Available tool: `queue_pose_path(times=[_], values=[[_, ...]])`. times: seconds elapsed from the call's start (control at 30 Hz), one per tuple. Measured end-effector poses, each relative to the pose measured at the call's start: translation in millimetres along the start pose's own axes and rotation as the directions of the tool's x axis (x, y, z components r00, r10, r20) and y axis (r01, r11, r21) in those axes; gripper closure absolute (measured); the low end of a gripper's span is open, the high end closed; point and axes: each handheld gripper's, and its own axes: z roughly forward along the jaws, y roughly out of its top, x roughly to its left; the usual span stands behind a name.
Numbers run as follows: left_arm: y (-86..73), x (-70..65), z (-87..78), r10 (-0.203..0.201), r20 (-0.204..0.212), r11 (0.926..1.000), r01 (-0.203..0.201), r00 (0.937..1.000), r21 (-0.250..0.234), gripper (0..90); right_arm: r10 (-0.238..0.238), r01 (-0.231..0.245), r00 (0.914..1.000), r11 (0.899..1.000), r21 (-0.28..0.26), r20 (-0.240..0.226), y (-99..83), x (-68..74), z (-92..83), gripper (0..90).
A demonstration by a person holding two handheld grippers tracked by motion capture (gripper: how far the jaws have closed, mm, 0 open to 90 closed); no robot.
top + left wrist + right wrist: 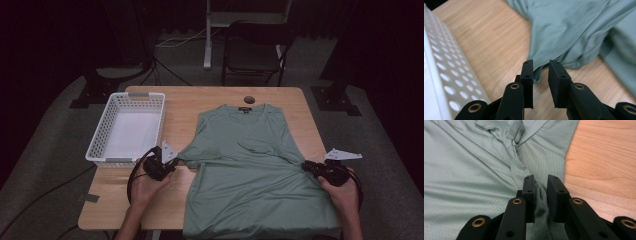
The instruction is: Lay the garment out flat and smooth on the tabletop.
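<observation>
A green T-shirt [252, 170] lies flat on the wooden desk [200, 102], front side up; its long axis runs from the neckline at the far edge of the desk to the hem at the near edge, where the person sits. A small dark label [246, 109] sits inside the collar; its writing is too small to read. A folded sleeve end [255, 145] lies across the chest of the garment.

The left gripper [167, 165], held in the person's left hand [145, 186], sits at the shirt's left edge; in the left gripper view its fingers [527, 72] stand apart with bare desk in the gap, released, and the bunched sleeve hem [554, 62] lies just beyond the fingertips without contact. The right gripper [311, 167], held in the right hand [345, 192], sits at the shirt's right edge; in the right gripper view its fingers [529, 188] are clenched on a gathered ridge of the mesh fabric [540, 195], which rises between the two pads and runs onward from the fingertips toward the folded sleeve.

A white perforated basket [102, 145] stands on the desk beyond the left fingers, well apart from the shirt; its interior holds nothing. A small round dark disc [249, 99] lies on the desk just past the collar.
</observation>
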Motion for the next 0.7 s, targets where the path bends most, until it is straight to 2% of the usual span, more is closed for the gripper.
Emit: queue_pose_path(times=[0.1,0.17,0.23,0.3,0.57,0.7], values=[[5.5,-2.6,-2.2,0.010,0.035,0.9997,-0.010,0.9993,-0.020,74.4,0.001,-0.001,1.0000,1.000,0.000,-0.002,-0.1,-0.3,-0.1,76.2],[9.9,-4.8,-1.2,0.042,0.080,0.9985,-0.039,0.9960,-0.038,73.1,0.002,-0.002,1.0000,1.000,-0.001,-0.002,-0.2,-0.2,-0.1,76.2],[15.3,-9.3,1.9,0.095,0.128,0.9946,-0.089,0.9872,-0.053,71.2,0.003,-0.003,1.0000,1.000,-0.003,-0.003,-0.4,-0.3,0.0,76.1],[21.8,-13.0,6.6,0.125,0.175,0.9913,-0.115,0.9766,-0.063,71.0,0.005,-0.005,1.0000,1.000,-0.004,-0.004,-0.5,-0.4,0.0,76.0],[54.5,-27.2,30.8,0.192,0.239,0.9810,-0.179,0.9520,-0.075,69.6,0.009,-0.009,0.9999,1.000,-0.007,-0.007,-1.3,-0.3,-0.4,75.6],[71.0,-37.3,46.8,0.229,0.264,0.9733,-0.218,0.9368,-0.072,69.3,0.009,-0.009,0.9999,1.000,-0.009,-0.007,-1.7,-0.2,-0.5,75.6]])
